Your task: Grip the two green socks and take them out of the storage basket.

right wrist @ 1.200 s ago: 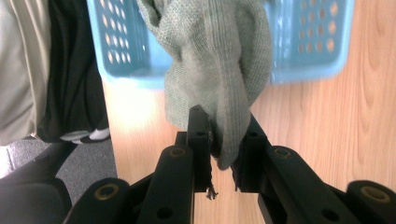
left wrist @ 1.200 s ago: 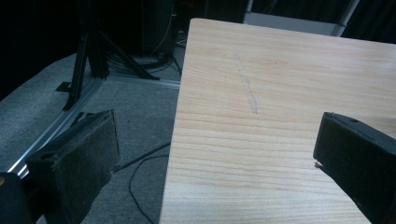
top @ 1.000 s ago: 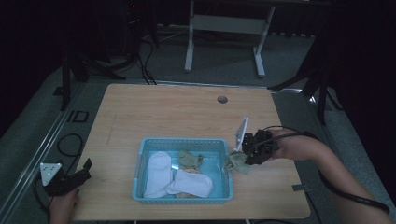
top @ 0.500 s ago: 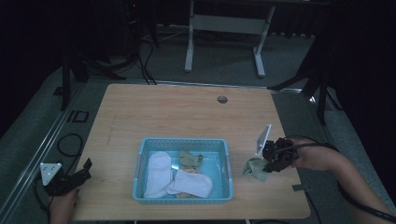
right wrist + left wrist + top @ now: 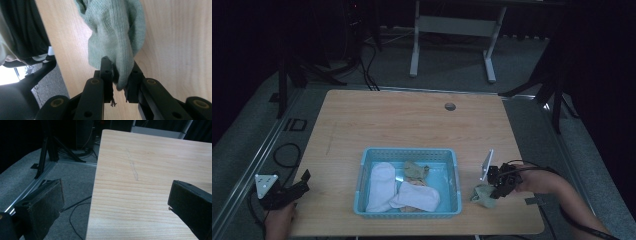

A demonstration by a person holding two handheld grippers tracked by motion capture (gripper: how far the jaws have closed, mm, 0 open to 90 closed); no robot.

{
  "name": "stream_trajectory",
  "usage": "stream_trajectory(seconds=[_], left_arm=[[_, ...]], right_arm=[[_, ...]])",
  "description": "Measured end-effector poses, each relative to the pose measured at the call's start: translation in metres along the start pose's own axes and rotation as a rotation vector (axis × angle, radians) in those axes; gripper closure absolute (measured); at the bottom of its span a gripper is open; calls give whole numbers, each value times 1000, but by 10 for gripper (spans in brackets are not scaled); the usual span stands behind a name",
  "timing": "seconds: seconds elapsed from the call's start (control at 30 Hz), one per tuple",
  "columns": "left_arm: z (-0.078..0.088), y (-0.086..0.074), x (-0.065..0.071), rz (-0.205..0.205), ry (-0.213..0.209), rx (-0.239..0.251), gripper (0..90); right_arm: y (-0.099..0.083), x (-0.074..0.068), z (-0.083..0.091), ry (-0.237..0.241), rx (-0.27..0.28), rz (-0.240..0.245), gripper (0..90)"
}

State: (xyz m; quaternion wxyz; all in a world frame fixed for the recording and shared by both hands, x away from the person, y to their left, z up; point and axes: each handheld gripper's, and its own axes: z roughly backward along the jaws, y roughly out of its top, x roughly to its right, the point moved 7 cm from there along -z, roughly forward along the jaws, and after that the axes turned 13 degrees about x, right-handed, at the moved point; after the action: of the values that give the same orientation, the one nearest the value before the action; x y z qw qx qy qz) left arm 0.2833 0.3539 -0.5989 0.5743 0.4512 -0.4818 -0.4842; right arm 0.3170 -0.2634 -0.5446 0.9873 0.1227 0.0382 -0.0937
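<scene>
The green sock (image 5: 483,195) hung pinched in the right gripper (image 5: 498,186), its bunched end touching the bench (image 5: 412,120) just beside the blue basket (image 5: 408,210). Best lowered flat before release. The left gripper (image 5: 287,190) fingers stood apart, empty.

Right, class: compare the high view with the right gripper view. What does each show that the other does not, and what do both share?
High view alone: the blue basket holding white socks, and the left claw at the table's near left corner.

Right gripper view alone: the knit weave of the green sock and how the claw's pads pinch its fabric.

Shared: the right claw shut on the green sock, over the wooden table.
</scene>
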Motion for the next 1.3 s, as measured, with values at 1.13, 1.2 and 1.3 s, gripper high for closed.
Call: stream_trajectory(seconds=[1.13,1.2,1.3], left_arm=[[0,0,0,-1,1,0,7],[0,0,0,-1,0,1,7],[0,0,0,0,-2,1,7]], right_arm=[[41,25,34,-118,11,31,393],[45,24,34,-116,12,38,395],[58,23,36,-113,9,62,406]])
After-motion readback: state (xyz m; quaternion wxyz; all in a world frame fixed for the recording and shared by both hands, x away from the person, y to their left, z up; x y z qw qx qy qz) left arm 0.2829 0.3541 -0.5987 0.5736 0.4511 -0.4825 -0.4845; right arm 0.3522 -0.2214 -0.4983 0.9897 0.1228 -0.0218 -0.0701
